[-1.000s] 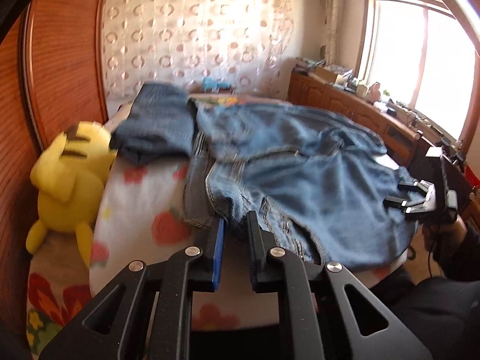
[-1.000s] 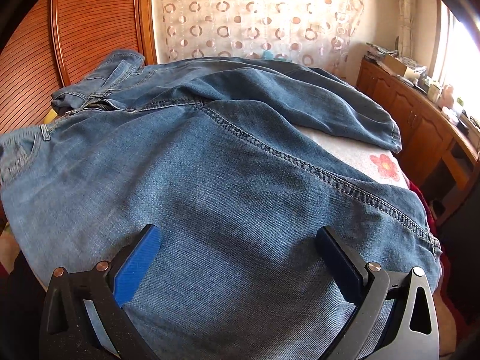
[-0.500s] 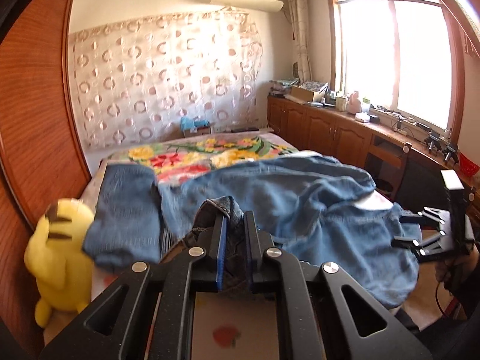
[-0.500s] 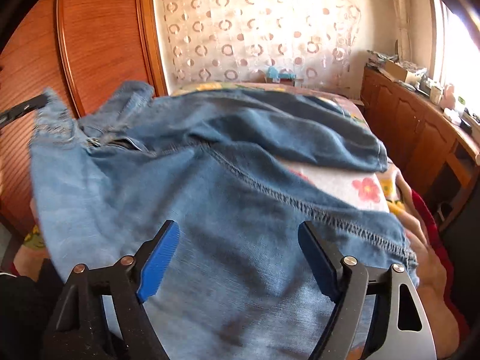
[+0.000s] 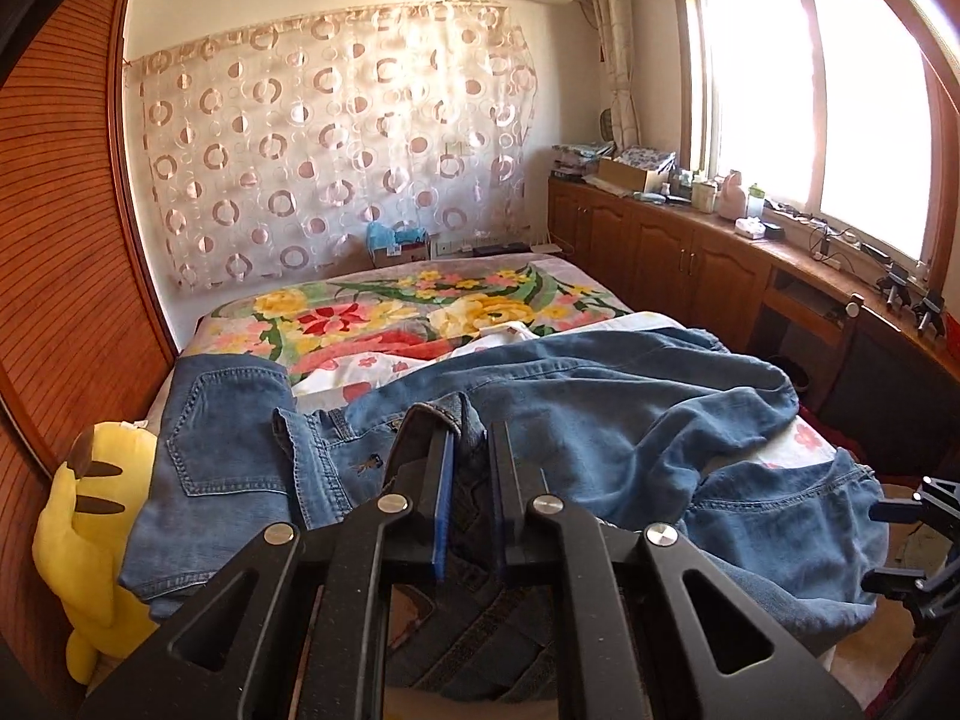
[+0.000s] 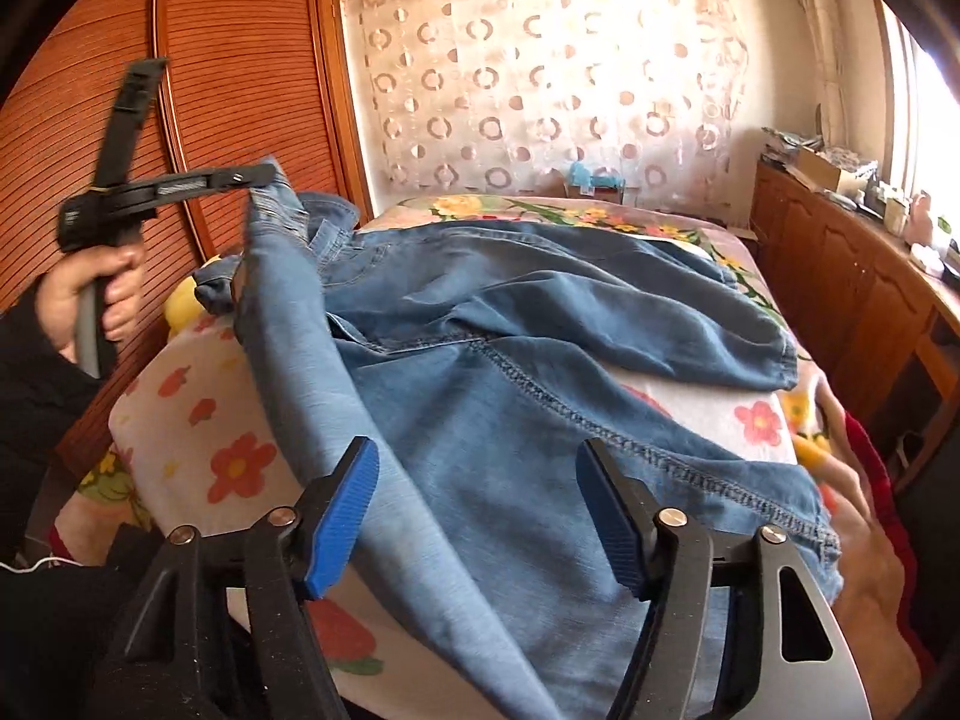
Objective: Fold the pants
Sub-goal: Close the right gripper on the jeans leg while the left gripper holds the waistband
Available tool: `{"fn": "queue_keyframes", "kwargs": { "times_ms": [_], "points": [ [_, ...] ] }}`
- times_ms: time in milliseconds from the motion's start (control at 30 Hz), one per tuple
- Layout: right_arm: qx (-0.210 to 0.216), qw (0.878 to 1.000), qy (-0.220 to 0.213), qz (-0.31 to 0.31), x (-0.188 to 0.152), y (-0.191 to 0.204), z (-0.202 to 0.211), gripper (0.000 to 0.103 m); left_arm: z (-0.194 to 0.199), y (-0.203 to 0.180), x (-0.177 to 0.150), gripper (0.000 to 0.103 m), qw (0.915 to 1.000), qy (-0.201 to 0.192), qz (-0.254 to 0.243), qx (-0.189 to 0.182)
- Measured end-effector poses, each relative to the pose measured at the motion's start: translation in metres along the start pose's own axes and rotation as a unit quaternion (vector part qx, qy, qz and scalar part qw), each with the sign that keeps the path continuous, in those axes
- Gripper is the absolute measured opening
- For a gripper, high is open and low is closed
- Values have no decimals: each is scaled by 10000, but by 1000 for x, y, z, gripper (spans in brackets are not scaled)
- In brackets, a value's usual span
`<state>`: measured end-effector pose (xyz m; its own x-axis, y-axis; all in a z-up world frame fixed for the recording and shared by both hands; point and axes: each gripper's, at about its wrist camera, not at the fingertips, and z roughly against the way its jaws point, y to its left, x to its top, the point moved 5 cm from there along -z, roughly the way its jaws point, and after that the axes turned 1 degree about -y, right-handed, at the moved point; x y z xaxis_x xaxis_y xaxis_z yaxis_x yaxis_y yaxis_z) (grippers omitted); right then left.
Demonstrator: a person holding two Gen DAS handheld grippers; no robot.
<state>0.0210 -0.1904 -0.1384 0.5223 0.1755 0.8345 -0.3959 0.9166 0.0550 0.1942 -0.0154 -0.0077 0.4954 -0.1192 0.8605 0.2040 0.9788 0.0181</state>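
Left claw clamps the jeans hem, lifted above the bed; right claw closing, ungripped, over denim.

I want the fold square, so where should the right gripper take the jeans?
Probably the near hem of the jeans, coming from the bed's near edge. The left gripper is shut on the waistband, lifted at the far left, and cloth lies flat between the right gripper fingers, now closing, not yet pinching.

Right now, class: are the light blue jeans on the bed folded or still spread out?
Spread out, not yet folded. The jeans lie open with both legs apart across the bed, while the left gripper lifts one pinched edge.
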Motion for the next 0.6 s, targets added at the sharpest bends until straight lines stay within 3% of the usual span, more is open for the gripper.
{"fn": "queue_keyframes", "kwargs": {
  "times_ms": [433, 533, 600],
  "points": [
    [116, 9984, 556, -29, -34, 1, -22, 58, -32, 13, 4, 11, 9993, 208, 302, 111],
    [88, 9976, 686, -46, -40, -4, -25, 47, -29, 13, 4, 11, 9992, 170, 357, 71],
    [81, 9970, 770, -47, -44, -6, -27, 31, -24, 12, 5, 11, 9992, 125, 391, 19]
  ]
}}
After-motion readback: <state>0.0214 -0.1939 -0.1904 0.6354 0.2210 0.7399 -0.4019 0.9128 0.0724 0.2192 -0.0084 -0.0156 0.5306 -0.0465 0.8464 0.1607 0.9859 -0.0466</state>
